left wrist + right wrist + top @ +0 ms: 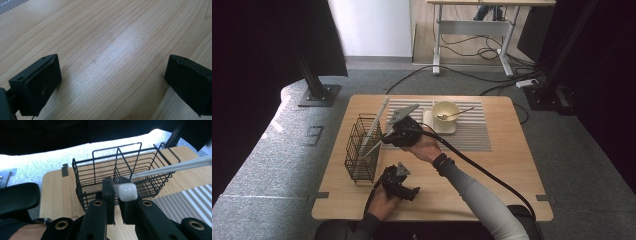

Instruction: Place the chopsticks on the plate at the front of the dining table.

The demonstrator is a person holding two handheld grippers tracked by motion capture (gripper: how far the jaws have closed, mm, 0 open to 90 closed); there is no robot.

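A black wire basket [361, 150] [85, 192] with compartments stands on the left part of the wooden table [492, 170]. A long white stick [380, 116] [175, 166] leans out of it. My right gripper [386, 138] [117, 195] hovers beside the basket's right side, shut on the blunt end of a white utensil [127, 191]. Its thin shaft [373, 148] slants down into the basket. My left gripper [411, 192] [112, 82] lies low near the table's front edge, jaws wide apart over bare wood with nothing between them.
A cream bowl [446, 111] with a spoon [458, 113] in it sits on a striped placemat [472, 132] at the back of the table. A black chair [17, 197] is to the left in the right gripper view. Cables and a desk [472, 25] lie beyond the table.
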